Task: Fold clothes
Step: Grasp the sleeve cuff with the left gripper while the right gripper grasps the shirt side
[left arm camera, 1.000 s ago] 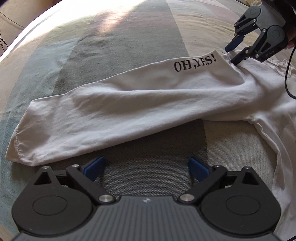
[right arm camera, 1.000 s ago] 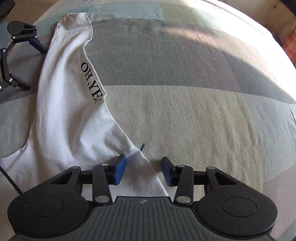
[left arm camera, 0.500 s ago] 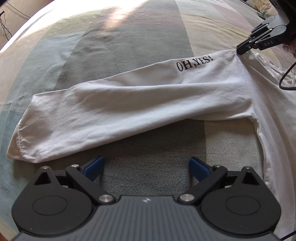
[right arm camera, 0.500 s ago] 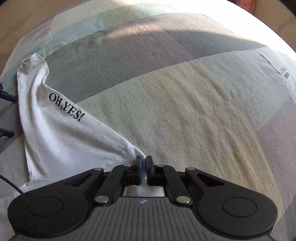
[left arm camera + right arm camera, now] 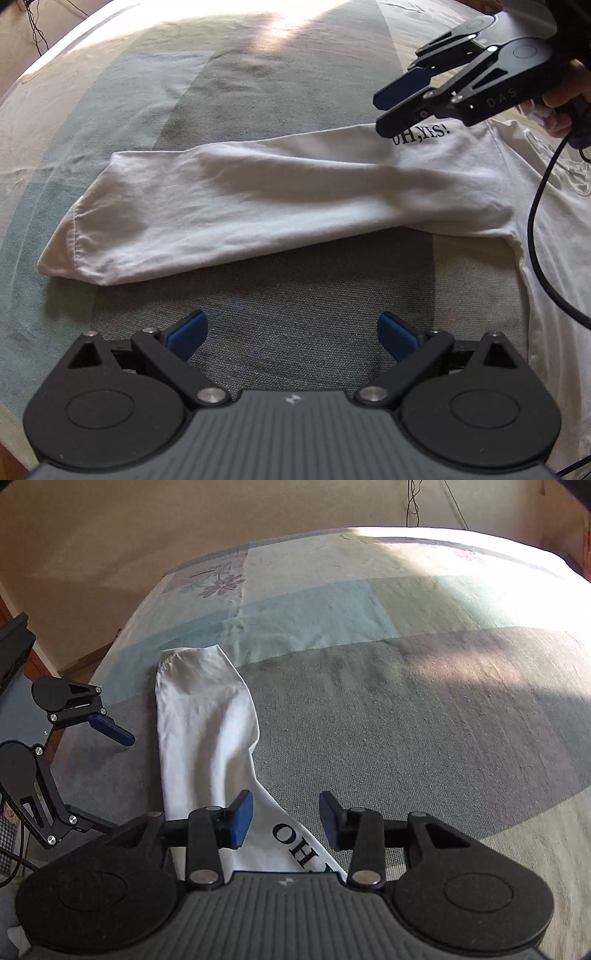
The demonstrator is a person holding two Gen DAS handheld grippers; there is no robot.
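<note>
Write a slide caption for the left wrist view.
Open left gripper faces a white sleeve; open right gripper hovers above it.

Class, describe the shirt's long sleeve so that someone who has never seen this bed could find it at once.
Start at the striped bedspread. A white shirt lies on it, and the sleeve runs out flat from it across the grey band. It alone carries black lettering near the shoulder and ends in a stitched cuff.

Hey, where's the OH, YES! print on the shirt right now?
In the left wrist view the print sits upper right, on the white sleeve near the shoulder, just under the right gripper, whose jaws have just been opening, empty.
</note>
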